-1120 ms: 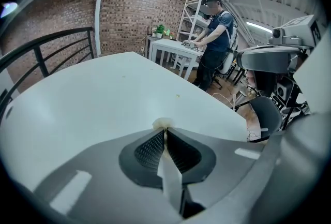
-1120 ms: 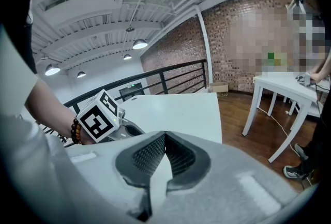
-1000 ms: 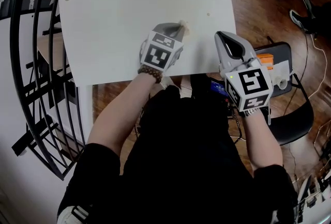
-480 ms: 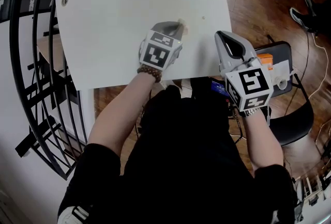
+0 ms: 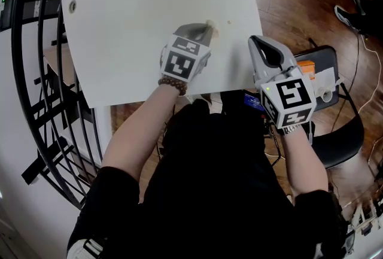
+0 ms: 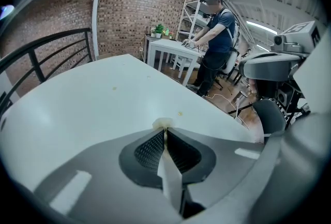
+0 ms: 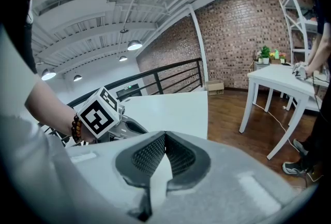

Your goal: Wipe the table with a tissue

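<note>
A small cream tissue (image 5: pixel 210 26) is pinched at the tip of my left gripper (image 5: pixel 206 31), which is shut on it and presses it to the white table (image 5: pixel 131 24). In the left gripper view the tissue (image 6: pixel 164 123) pokes out past the closed jaws of the left gripper (image 6: pixel 165 131). A few small crumbs (image 5: pixel 228 21) lie just right of the tissue and farther off. My right gripper (image 5: pixel 253 42) is shut and empty at the table's near right corner. The right gripper view shows the right gripper (image 7: pixel 165 135) beside the left gripper's marker cube (image 7: pixel 98 112).
A black metal railing (image 5: pixel 36 72) curves along the table's left side. A dark chair (image 5: pixel 335 66) with an orange item stands on the wooden floor at right. A person (image 6: pixel 214 21) works at another white table (image 7: pixel 282 75) farther off.
My left gripper has slid the tissue across the table, rightward and away, closer to the nearest crumb. The right gripper has kept alongside it, still shut.
</note>
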`<state>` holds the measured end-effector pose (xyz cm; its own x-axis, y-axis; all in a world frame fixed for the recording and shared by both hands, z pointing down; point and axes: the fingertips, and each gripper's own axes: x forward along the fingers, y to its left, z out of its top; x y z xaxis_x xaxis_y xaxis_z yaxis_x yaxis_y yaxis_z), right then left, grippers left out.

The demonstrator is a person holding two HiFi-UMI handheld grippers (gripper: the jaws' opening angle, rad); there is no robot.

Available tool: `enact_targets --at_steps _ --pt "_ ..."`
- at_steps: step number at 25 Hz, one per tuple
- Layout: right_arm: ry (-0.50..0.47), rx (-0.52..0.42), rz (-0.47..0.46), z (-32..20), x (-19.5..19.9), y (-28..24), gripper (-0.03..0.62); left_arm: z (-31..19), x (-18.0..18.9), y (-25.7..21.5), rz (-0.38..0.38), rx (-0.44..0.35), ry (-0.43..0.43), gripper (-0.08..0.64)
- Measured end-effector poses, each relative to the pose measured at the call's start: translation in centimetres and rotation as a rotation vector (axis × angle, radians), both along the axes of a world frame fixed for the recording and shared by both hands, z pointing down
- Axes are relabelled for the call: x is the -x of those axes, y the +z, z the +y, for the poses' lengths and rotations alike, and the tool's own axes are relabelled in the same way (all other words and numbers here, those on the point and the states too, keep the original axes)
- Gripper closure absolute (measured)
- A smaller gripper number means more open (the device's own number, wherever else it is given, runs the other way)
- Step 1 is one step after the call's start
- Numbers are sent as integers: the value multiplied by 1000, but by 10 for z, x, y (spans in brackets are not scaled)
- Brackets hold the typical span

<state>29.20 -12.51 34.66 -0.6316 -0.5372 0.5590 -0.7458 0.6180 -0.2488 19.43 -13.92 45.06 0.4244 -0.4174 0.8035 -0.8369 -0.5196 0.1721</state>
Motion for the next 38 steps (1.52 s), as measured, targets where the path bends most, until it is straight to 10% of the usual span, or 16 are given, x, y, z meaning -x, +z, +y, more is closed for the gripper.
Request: enact_targets --at_steps 38 --pt "75 27 2 -13 -35 12 601 -25 -54 10 22 19 97 526"
